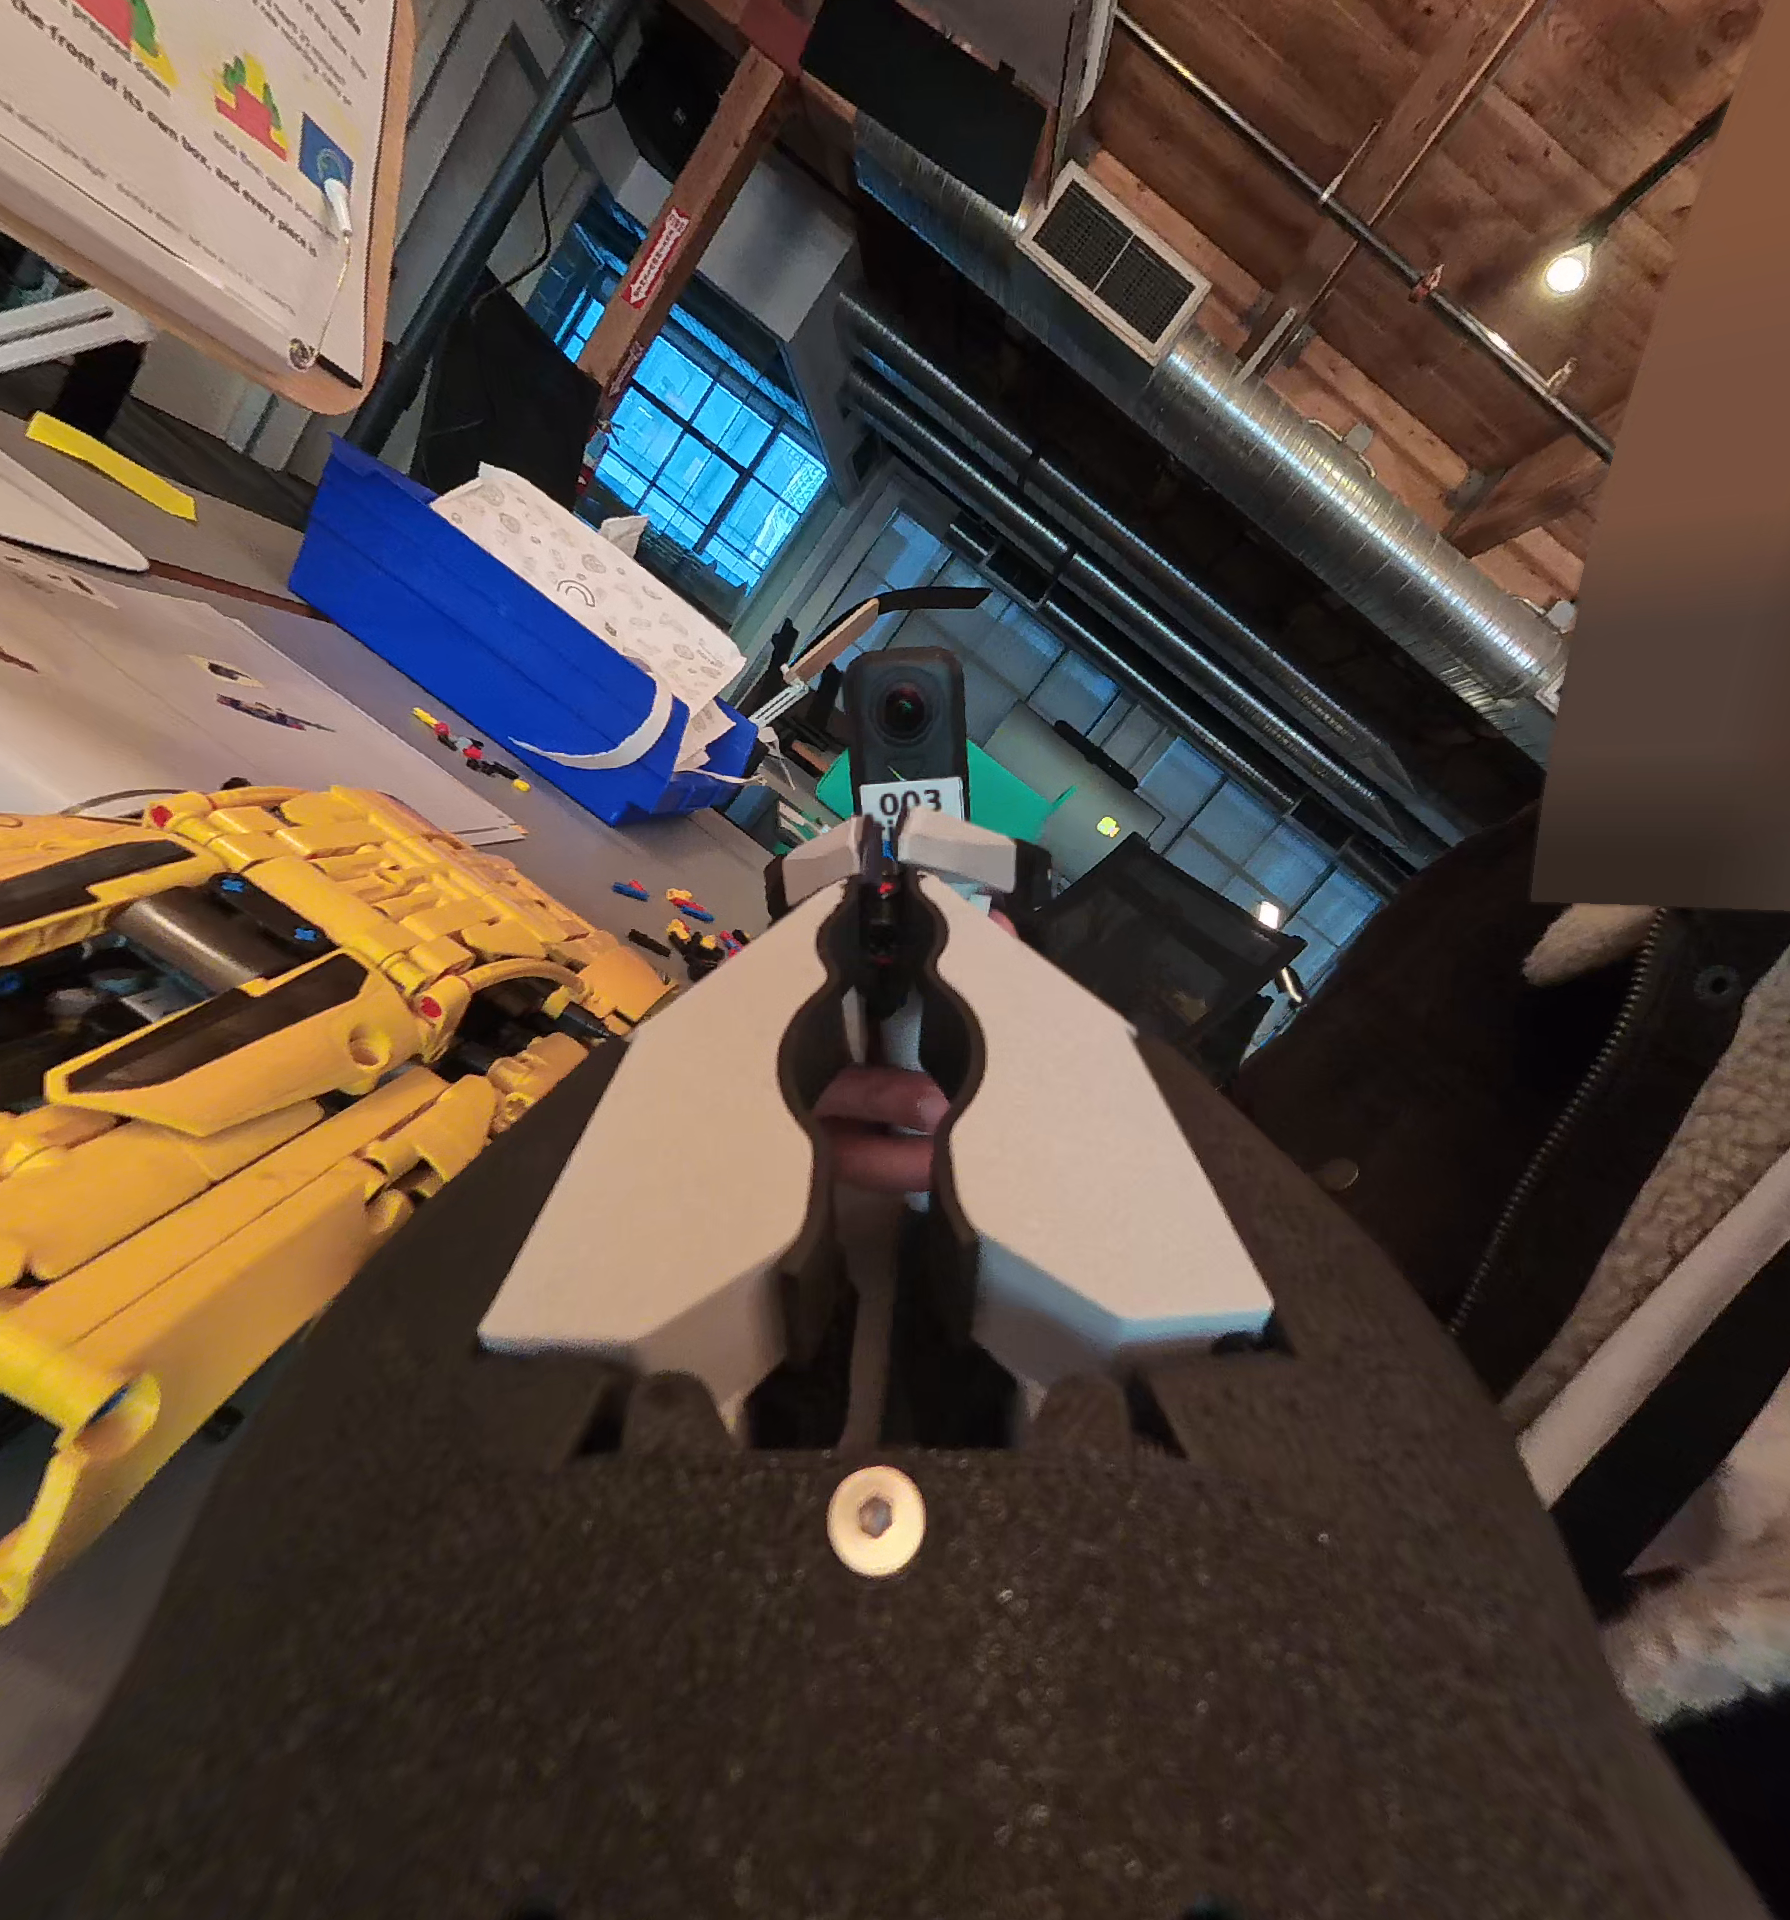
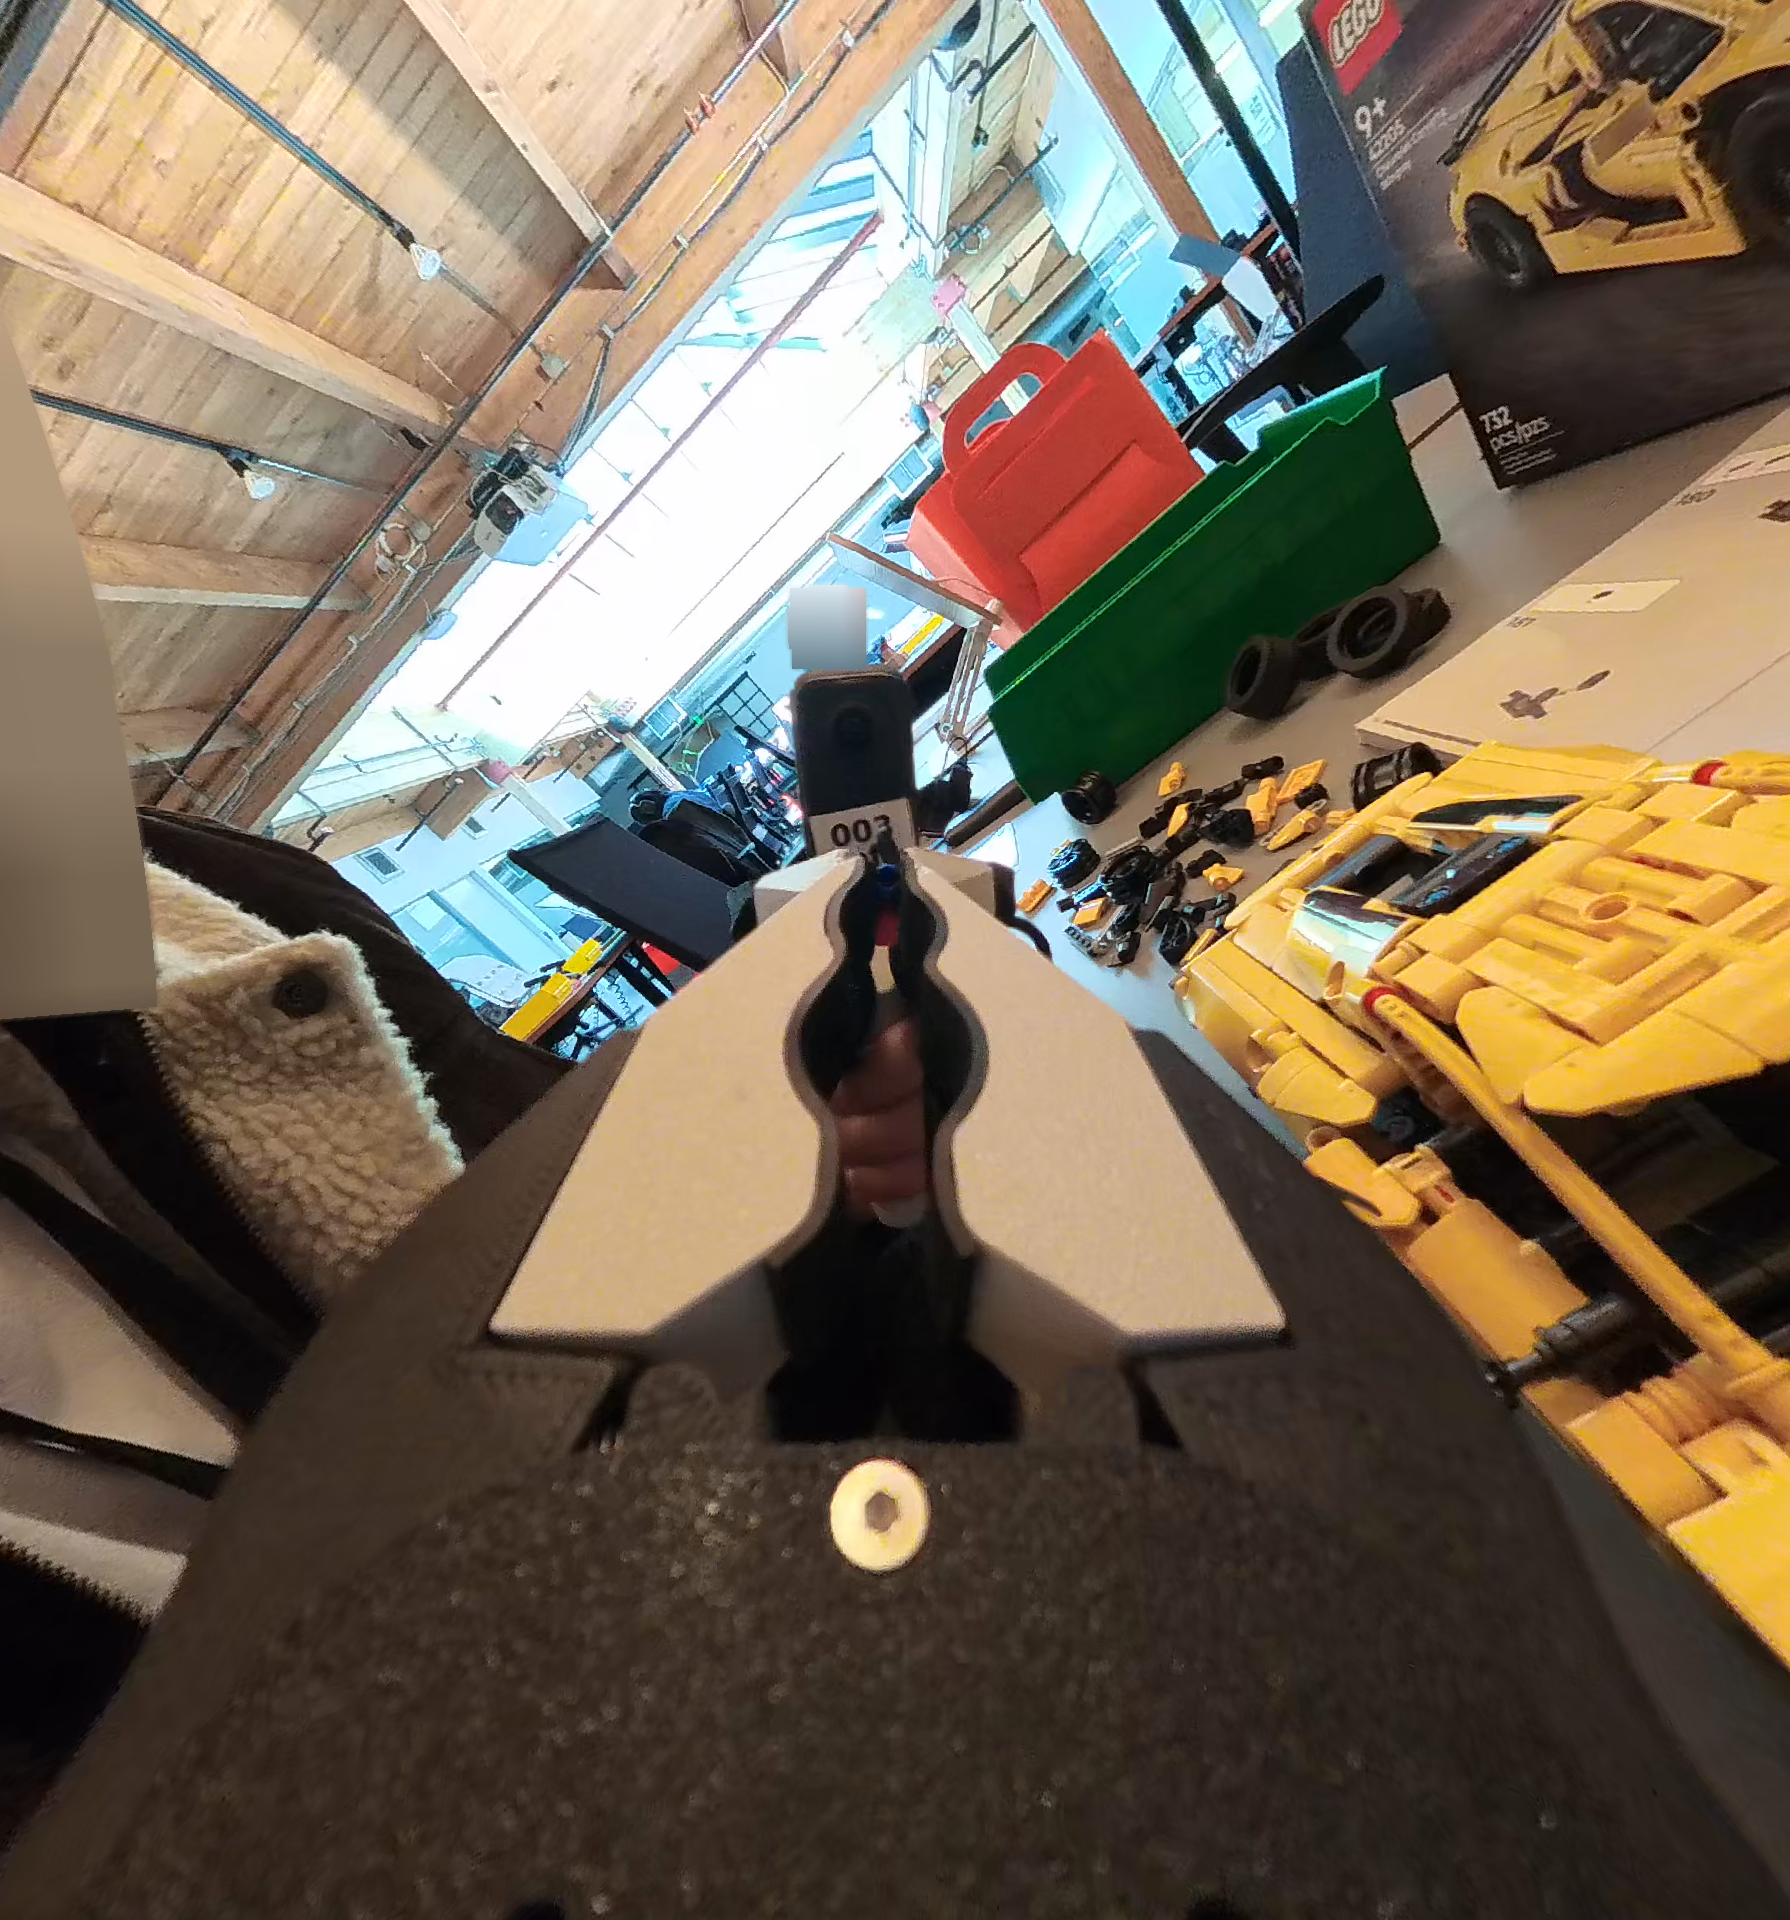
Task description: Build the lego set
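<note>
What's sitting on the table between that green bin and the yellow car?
In the right wrist view, loose black and yellow pieces lie scattered on the table between the green bin and the yellow car, with black tyres beside the bin.

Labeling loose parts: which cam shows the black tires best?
Right wrist view: the black tires lie in plain sight on the table beside the green bin. Left wrist view shows none of them, only the yellow car and small scattered pieces.

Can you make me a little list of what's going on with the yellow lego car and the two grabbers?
left gripper: shut on a small dark lego piece
right gripper: shut on the same small piece, tip to tip with the left
yellow lego car: partly built, on the table
loose pieces: scattered near the green bin
black tyres: off the car
blue bin: holds paper
</note>
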Motion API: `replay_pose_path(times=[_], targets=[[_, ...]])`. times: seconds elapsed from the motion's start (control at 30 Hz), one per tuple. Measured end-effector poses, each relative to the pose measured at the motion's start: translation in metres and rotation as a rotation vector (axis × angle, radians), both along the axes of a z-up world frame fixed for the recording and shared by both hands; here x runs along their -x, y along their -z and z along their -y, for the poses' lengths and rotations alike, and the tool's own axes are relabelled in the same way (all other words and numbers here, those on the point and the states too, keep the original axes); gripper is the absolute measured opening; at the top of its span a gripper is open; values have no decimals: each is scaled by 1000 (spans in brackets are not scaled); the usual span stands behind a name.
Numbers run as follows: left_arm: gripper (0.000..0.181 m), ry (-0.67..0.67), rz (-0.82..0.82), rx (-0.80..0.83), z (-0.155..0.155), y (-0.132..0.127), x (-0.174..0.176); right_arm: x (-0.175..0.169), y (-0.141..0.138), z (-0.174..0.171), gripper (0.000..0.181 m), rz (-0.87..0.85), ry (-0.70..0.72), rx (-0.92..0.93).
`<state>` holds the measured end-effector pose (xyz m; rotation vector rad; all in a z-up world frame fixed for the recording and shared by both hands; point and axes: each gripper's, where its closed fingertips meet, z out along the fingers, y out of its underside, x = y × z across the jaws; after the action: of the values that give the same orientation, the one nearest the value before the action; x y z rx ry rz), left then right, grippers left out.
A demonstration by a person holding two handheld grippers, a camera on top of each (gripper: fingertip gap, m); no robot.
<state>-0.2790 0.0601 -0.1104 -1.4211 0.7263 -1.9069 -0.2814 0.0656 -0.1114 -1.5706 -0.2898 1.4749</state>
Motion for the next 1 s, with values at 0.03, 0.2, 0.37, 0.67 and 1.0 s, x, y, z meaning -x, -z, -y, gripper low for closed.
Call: replay_pose_path(times=[0.03,0.2,0.37,0.67,1.0], targets=[[6,-2,-4,-13,1,0,0,0,0,1,3,5,-6,-4],[7,-3,-28,-31,3,3,-2,0,4,3,2,25,-21,16],[7,-11,-43,-52,5,5,-3,1,6,4,2,11,-37,43],[7,49,-74,1,8,10,-9,-2,7,1,2,10,-23,52],[7,60,56,88,0,-6,1,6,2,5,3,-120,-66,86]])
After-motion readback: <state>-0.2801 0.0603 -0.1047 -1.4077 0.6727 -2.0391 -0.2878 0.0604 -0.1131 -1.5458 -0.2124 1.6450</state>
